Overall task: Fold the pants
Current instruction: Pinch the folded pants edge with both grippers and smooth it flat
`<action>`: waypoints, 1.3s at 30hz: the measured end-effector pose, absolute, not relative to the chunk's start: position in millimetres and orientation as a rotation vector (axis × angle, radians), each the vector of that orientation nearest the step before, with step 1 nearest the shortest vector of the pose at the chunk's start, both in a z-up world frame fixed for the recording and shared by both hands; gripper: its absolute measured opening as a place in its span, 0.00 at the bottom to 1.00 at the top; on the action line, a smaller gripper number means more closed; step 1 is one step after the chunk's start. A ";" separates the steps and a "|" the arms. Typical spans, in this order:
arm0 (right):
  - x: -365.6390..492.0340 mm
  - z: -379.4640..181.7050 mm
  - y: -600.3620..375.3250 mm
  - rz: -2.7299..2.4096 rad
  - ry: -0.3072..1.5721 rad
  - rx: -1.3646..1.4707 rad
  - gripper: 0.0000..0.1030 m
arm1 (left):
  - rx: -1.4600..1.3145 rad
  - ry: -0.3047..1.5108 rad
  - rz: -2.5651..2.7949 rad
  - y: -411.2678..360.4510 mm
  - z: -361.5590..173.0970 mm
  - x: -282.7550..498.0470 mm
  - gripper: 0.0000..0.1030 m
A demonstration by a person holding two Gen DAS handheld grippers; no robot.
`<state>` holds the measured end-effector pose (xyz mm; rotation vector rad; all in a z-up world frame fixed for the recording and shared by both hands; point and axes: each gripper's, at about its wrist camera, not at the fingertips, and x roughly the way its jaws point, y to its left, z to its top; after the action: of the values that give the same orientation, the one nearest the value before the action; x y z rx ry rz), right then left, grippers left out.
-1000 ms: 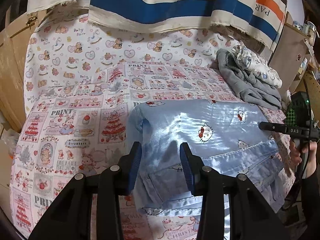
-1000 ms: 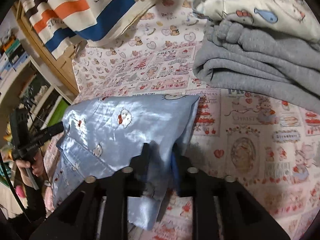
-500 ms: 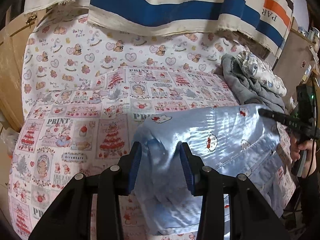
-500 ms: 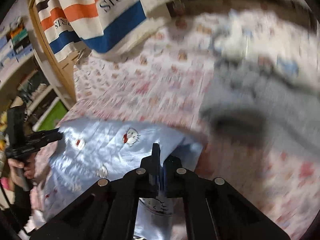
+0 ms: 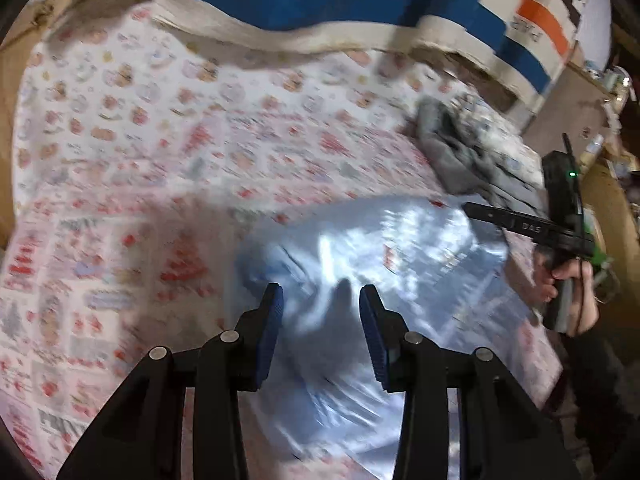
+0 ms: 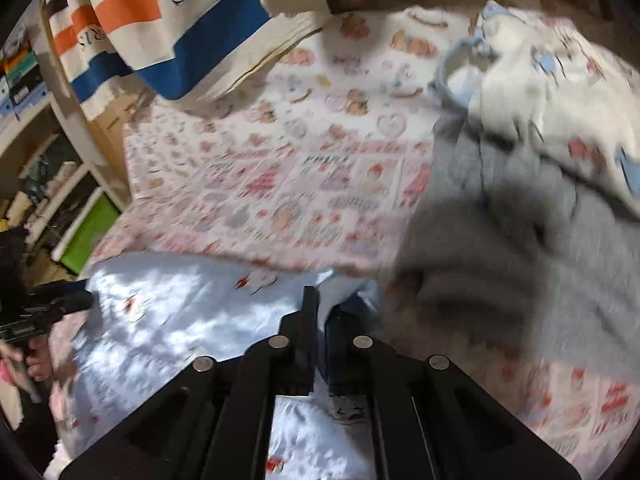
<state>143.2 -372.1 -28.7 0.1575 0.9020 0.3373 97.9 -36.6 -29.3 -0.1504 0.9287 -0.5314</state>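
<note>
Folding a pair of shiny pale-blue pants (image 5: 400, 264) printed with small cartoon cats, we are mid-way through carrying one edge of the cloth across. The pants lie bunched on a bed, toward its near edge, on a pink-and-white patterned sheet (image 5: 168, 152).

Our left claw (image 5: 320, 320) stands part open, its blue pads either side of a raised fold of the satin; the picture is too blurred to tell whether the pads press on it or the cloth merely lies between them. Our right claw (image 6: 320, 312) is almost closed, its jaws parting by a hair, with a thin edge of blue cloth pinched between them and running up through the gap. The hand (image 5: 568, 288) carrying that right claw shows at the far side of the pants in the left view.

Beyond the pants, just beside their far corner, sits a heap of grey sweat clothes (image 6: 500, 248) with a white printed garment (image 6: 560, 92) on top. A striped orange, blue and cream cloth (image 6: 180, 28) hangs over the head of the bed.

As we judge it, the next move calls for bringing both held edges over together, level with each other, and laying them down square before letting go. Slippery satin will likely slide, so the heap nearby needs a clear berth.
</note>
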 end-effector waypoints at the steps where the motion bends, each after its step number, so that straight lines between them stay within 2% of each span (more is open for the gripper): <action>1: 135.1 -28.0 -374.6 0.338 0.901 0.160 0.15 | -0.140 0.933 -0.539 -38.5 -29.6 93.7 0.37; 3: 121.9 -27.2 -381.2 0.348 0.896 0.180 0.29 | -0.101 0.937 -0.535 -42.4 -31.6 84.3 0.37; 10: 91.8 -37.5 -398.3 0.377 0.927 0.227 0.31 | -0.074 0.912 -0.505 -45.0 -39.8 64.6 0.35; 11: 89.7 -38.3 -398.6 0.372 0.927 0.218 0.31 | -0.073 0.895 -0.503 -45.5 -39.7 62.7 0.12; 12: 86.7 -38.9 -398.4 0.367 0.922 0.207 0.21 | -0.065 0.882 -0.497 -46.5 -39.3 61.7 0.01; 13: 84.1 -38.6 -397.4 0.362 0.914 0.200 0.10 | -0.056 0.866 -0.482 -47.5 -37.8 60.8 0.00; 16: 83.1 -32.2 -393.7 0.354 0.888 0.197 0.06 | -0.014 0.781 -0.441 -48.0 -22.4 53.6 0.00; 24: 67.1 -6.6 -375.4 0.394 0.903 0.201 0.06 | 0.001 0.699 -0.369 -24.3 12.6 51.2 0.00; 33: 52.9 -31.4 -375.9 0.328 0.943 0.136 0.06 | 0.086 0.778 -0.341 -30.1 -28.6 36.9 0.01; 39: 22.9 -27.6 -387.0 0.249 0.808 0.131 0.09 | 0.138 0.699 -0.231 -34.3 -33.7 18.4 0.01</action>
<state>22.9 -387.0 -27.6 0.1313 0.8076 0.2494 18.4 -34.3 -33.7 0.1384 0.6988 -0.2311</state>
